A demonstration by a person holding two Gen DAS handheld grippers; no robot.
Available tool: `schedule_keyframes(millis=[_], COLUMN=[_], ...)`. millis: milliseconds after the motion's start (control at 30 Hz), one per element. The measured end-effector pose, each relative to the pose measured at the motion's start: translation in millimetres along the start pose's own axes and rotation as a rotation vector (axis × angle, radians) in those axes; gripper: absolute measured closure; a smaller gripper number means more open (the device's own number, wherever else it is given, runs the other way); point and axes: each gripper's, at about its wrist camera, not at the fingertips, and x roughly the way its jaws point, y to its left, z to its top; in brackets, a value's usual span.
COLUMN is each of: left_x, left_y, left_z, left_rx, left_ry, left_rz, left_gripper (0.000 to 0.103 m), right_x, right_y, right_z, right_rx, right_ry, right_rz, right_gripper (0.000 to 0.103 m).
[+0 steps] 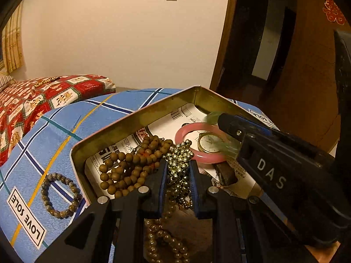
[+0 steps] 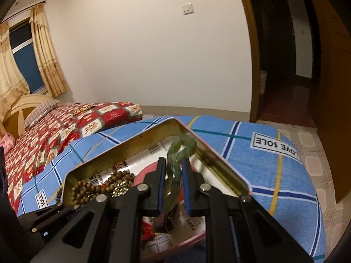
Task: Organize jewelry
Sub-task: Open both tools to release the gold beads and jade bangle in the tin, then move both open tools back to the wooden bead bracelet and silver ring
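Bed (image 1: 65, 118): one tin (image 1: 131, 118); two hand-held grippers grasping gold beads (image 1: 178, 164), green bangle (image 2: 175, 168).

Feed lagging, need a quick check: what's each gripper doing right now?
Left gripper: closed on the gold bead chain, over the tin.
Right gripper: closed on the green bangle.

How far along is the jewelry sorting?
Done: brown wooden bead strand, pink bangle and gold-rimmed watch lie in the open metal tin. In hand: left gripper pinches a metallic gold bead string; right gripper holds a green jade bangle over the tin. Left: grey-brown bead bracelet on the blue bedsheet.
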Motion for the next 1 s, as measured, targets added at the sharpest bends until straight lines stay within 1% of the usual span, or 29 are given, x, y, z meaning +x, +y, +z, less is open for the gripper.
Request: schedule_keyframes(millis=[67,200,233,267,300,367,400,433,467,533,667,800,900,1000], left_x=[0.8,1.9,1.4,0.2,-2.2,-11.7,-16.8,-23.5,-29.0,-33.1,-39.9,-49.3,-53.7,-56.0], left_y=[0.1,-1.2,-2.1,-2.9,-4.0,-6.5,-7.0,-7.8,-8.7,-9.1,-1.4,7.2,15.8,24.0], left_z=[0.6,1.0,0.9,0.8,0.6,0.9,0.8,0.7,0.7,1.2,-1.8,-6.4,-11.7,-17.0], left_rx=[0.001,0.009,0.013,0.016,0.02,0.023,0.023,0.026,0.036,0.053,0.05,0.039,0.028,0.017], left_ry=[0.0,0.004,0.003,-0.002,-0.011,-0.047,-0.07,-0.099,-0.12,-0.127,-0.121,-0.122,-0.117,-0.111], left_rz=[0.009,0.017,0.018,0.022,0.025,0.031,0.035,0.041,0.048,0.068,0.098,0.132,0.147,0.16], left_gripper=[0.084,0.082,0.078,0.071,0.065,0.034,0.03,0.026,0.025,0.025,0.025,0.025,0.025,0.025], right_x=[0.9,-2.7,-4.4,-7.9,-10.8,-18.0,-21.4,-26.0,-29.9,-38.8,-41.6,-46.7,-51.4,-55.1], right_y=[1.7,-3.1,-3.8,-5.2,-6.8,-11.3,-13.9,-16.4,-17.4,-20.8,-24.5,-16.0,-5.2,4.2], right_z=[0.1,0.0,0.0,0.3,0.5,0.9,0.7,0.1,0.0,-0.4,-3.2,-7.1,-11.7,-16.4], right_rx=[-0.005,0.03,0.035,0.043,0.05,0.076,0.088,0.104,0.114,0.133,0.158,0.128,0.093,0.075], right_ry=[0.003,-0.017,-0.026,-0.043,-0.058,-0.096,-0.114,-0.143,-0.166,-0.211,-0.225,-0.247,-0.259,-0.255], right_rz=[0.003,0.024,0.02,0.018,0.013,-0.015,-0.029,-0.054,-0.07,-0.088,-0.142,-0.205,-0.254,-0.258], right_gripper=[0.085,0.082,0.082,0.081,0.079,0.06,0.035,0.016,0.012,0.011,0.011,0.01,0.004,0.004])
